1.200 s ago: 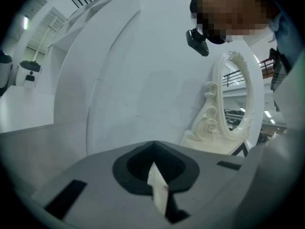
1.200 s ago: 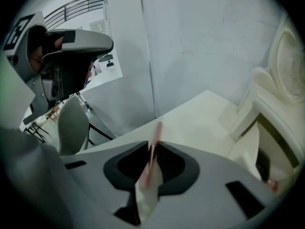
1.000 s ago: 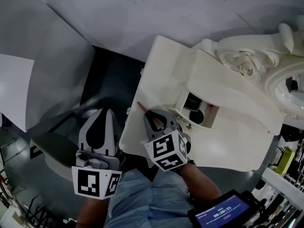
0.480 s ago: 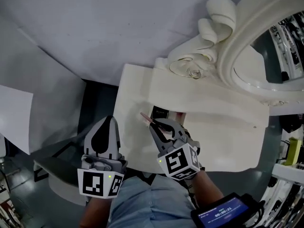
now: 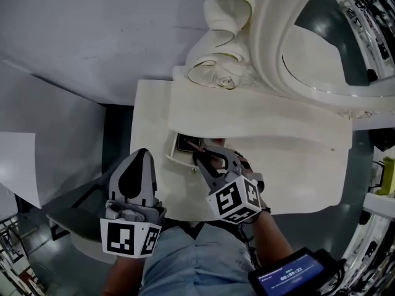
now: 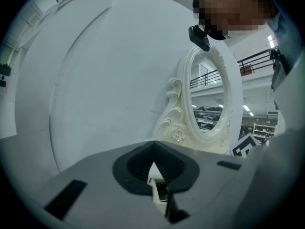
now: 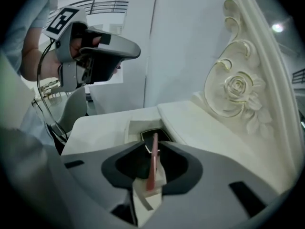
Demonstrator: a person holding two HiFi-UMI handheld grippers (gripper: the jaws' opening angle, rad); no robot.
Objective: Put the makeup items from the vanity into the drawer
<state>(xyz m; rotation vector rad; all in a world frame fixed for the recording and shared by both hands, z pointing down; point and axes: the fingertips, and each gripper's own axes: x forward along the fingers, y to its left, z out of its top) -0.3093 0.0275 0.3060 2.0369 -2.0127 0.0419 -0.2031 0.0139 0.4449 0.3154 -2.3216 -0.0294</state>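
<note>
Easing apart while pinching the slim pink makeup pencil [image 7: 151, 171], jaws of the right gripper [image 7: 153, 147] may drop it short of the open white drawer [image 7: 134, 130]; left gripper [image 6: 153, 164] jaws together.

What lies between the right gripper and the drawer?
A pink pencil between the right gripper's jaws, which have just been opening, points at the drawer; the right gripper view shows it.
</note>
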